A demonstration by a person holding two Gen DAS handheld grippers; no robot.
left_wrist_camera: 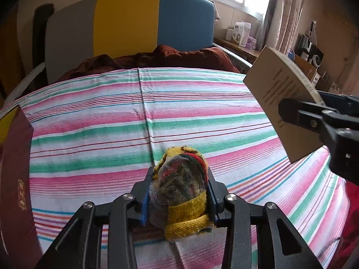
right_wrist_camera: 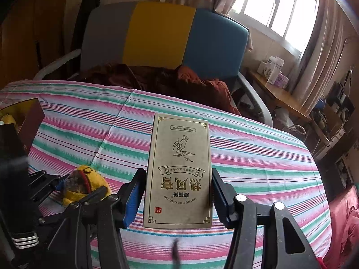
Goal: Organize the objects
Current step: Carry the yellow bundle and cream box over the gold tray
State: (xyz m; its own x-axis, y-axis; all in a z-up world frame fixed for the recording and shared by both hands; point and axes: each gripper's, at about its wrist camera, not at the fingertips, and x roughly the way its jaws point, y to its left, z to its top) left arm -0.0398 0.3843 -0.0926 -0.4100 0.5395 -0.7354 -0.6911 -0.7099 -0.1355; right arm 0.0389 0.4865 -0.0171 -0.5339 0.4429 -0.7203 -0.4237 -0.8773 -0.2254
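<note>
A balled-up knitted bundle (left_wrist_camera: 181, 179), mostly yellow with red, green and grey bands, sits squeezed between the blue pads of my left gripper (left_wrist_camera: 180, 173), just above the striped bedsheet (left_wrist_camera: 134, 123). The right wrist view shows the same bundle (right_wrist_camera: 89, 179) low at the left. My right gripper (right_wrist_camera: 177, 172) is shut on a flat beige carton (right_wrist_camera: 179, 157) with gold print, held by its long edges above the sheet. In the left wrist view that carton (left_wrist_camera: 276, 89) hangs tilted at the right.
A dark red box (left_wrist_camera: 15, 179) stands at the bed's left edge; its yellow inside (right_wrist_camera: 13, 114) shows. A rust-brown blanket (left_wrist_camera: 179, 56) lies by the grey, yellow and blue headboard (left_wrist_camera: 125, 22). A side table with cartons (right_wrist_camera: 273, 71) is beyond, red fabric (right_wrist_camera: 345, 224) at right.
</note>
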